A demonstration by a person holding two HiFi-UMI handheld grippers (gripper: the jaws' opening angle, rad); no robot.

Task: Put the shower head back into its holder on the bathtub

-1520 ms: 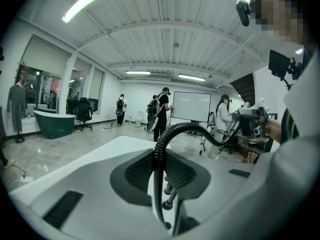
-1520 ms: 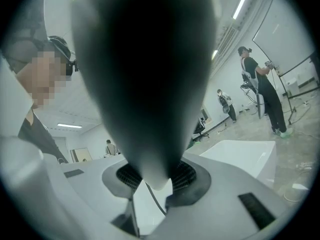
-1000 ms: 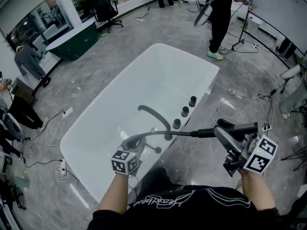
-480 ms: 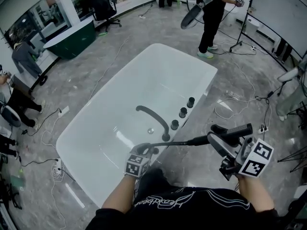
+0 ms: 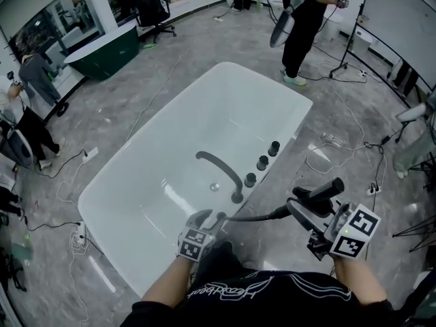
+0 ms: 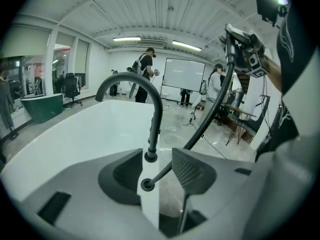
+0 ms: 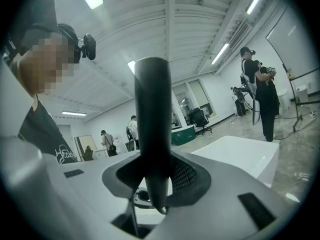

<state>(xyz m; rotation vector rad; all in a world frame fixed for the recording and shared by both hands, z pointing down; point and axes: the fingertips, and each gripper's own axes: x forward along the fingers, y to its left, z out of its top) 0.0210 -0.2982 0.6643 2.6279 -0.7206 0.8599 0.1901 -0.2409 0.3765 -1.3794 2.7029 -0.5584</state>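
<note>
A white bathtub [image 5: 170, 148] carries a black arched spout [image 5: 218, 165] and three black knobs [image 5: 263, 162] on its right rim. My right gripper [image 5: 306, 206] is shut on the black shower head [image 5: 320, 191], held level beside the tub; its handle [image 7: 152, 134] stands between the jaws. The black hose [image 5: 255, 216] runs from it to a round socket [image 6: 147, 185] in the rim, just in front of the spout's base [image 6: 150, 157]. My left gripper [image 5: 210, 216] sits low at that socket. Its jaws are opening and the hose [image 6: 210, 114] passes between them untouched.
People stand beyond the tub's far end [image 5: 300, 19] and at the left wall [image 5: 30, 121]. Cables [image 5: 334, 148] trail over the grey floor on both sides. A dark green tub [image 5: 102, 53] and an office chair [image 5: 151, 5] stand at the back left.
My left gripper sank toward the near rim with the hose, then spread its jaws and let the hose go. The right gripper dropped a little with the shower head.
</note>
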